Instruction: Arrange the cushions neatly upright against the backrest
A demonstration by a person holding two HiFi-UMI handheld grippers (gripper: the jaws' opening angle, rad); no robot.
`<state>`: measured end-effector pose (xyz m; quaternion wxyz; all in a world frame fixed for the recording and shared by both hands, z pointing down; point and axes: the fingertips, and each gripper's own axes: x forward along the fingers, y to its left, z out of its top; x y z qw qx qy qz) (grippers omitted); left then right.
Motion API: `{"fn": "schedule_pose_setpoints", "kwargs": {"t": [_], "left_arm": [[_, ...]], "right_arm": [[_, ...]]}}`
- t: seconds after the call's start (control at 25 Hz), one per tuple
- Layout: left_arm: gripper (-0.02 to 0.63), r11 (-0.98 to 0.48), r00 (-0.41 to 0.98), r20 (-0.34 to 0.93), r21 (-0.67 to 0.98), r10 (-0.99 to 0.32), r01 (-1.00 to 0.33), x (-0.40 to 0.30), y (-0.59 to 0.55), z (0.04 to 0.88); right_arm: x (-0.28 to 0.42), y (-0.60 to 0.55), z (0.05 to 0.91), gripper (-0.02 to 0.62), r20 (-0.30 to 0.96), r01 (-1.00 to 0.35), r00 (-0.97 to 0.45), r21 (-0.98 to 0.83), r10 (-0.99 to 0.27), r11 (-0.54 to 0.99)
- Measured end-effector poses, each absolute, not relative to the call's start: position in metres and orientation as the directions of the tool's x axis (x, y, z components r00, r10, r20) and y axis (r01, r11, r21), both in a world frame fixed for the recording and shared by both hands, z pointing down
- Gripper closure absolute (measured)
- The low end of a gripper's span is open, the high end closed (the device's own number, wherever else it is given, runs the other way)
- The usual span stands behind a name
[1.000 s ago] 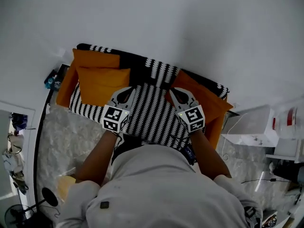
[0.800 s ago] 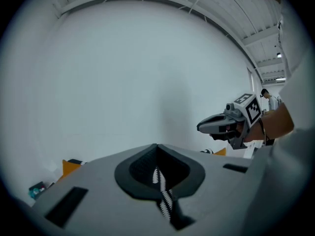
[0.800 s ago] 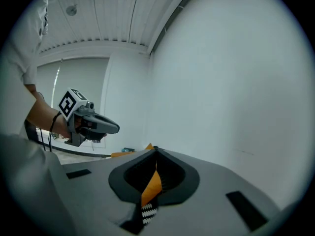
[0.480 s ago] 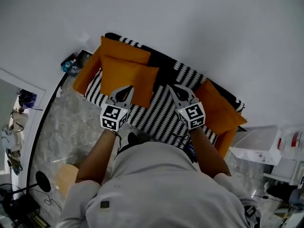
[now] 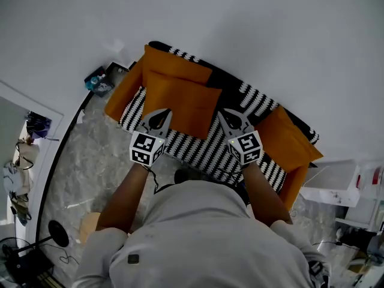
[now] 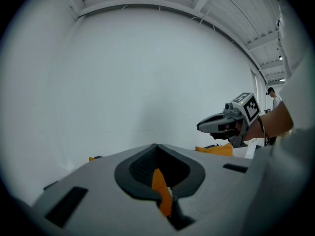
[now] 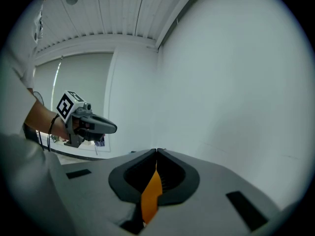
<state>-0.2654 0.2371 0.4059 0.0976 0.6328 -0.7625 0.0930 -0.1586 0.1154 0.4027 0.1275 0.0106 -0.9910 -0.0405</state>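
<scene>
In the head view a black-and-white striped sofa stands against a white wall. An orange cushion lies on its seat, with a second one behind it at the backrest. A third orange cushion rests at the sofa's right end. My left gripper is shut and empty, its tip at the front edge of the lying cushion. My right gripper is also shut and empty, just right of that cushion. Both gripper views look over shut jaws at the wall. The left gripper view also catches the right gripper.
A white table with clutter stands to the sofa's right. Blue items sit on the marble floor off the sofa's left end. A black stand with cables is at the lower left.
The head view has swung, so the sofa now sits further right and up in it. Both grippers stay shut and now hover by the lying cushion instead of the bare seat.
</scene>
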Motion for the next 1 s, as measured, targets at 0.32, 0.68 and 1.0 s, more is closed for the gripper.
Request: {"fn": "schedule_pose_setpoints", "kwargs": {"t": [0.32,0.68,1.0], "left_arm": [[0.597,0.185,-0.176,0.283,0.004,-0.943,-0.983,-0.301,0.243,0.419],[0.597,0.204,-0.188,0.302,0.022,-0.934,-0.979,-0.323,0.191,0.433],[0.597,0.207,-0.192,0.318,0.012,-0.928,-0.978,-0.326,0.145,0.440]], "right_arm": [[-0.199,0.129,0.411,0.568,0.282,0.025,-0.959,0.085,0.000,0.996],[-0.230,0.091,0.423,0.568,0.306,0.088,-0.950,0.076,0.061,0.993],[-0.243,0.057,0.427,0.567,0.312,0.146,-0.943,0.065,0.118,0.987]]}}
